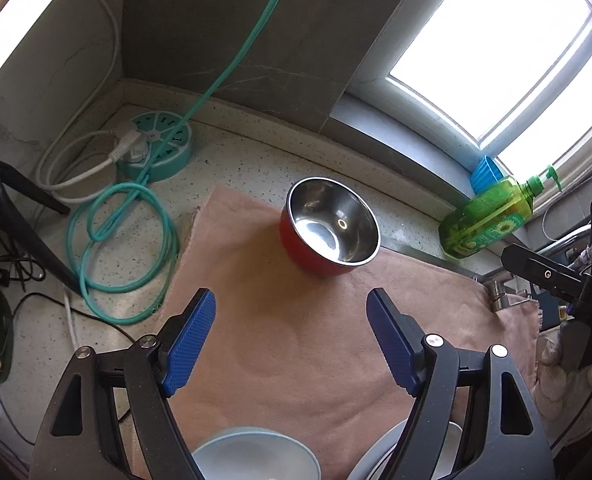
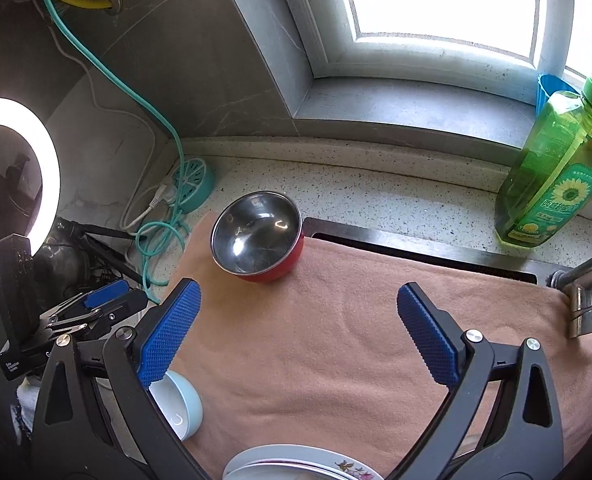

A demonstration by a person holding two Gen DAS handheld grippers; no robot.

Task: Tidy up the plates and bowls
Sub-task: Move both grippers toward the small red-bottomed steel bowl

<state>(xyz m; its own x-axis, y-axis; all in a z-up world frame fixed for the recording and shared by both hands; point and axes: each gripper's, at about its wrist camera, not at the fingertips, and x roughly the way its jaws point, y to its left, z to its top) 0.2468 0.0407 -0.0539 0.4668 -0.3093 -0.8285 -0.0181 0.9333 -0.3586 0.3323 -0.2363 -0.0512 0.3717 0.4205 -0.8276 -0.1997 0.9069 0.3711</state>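
Observation:
A red bowl with a steel inside [image 1: 329, 228] [image 2: 258, 238] stands upright at the far edge of a pink towel [image 1: 296, 340] [image 2: 335, 340]. My left gripper [image 1: 292, 308] hovers open over the towel, short of the bowl, with nothing between its blue pads. A light blue bowl [image 1: 252, 456] [image 2: 182, 408] lies at the near edge under the left gripper. A white plate [image 1: 375, 464] with a flower print [image 2: 296, 462] sits beside it. My right gripper [image 2: 297, 300] is open over the towel, empty.
A green soap bottle [image 1: 491, 220] [image 2: 555, 184] stands at the right by the window sill. A steel tap [image 2: 583, 292] juts over the towel's right end. A teal socket hub [image 1: 156, 148] and coiled teal cable [image 1: 124, 248] lie left, beside a lit ring lamp [image 2: 12, 184].

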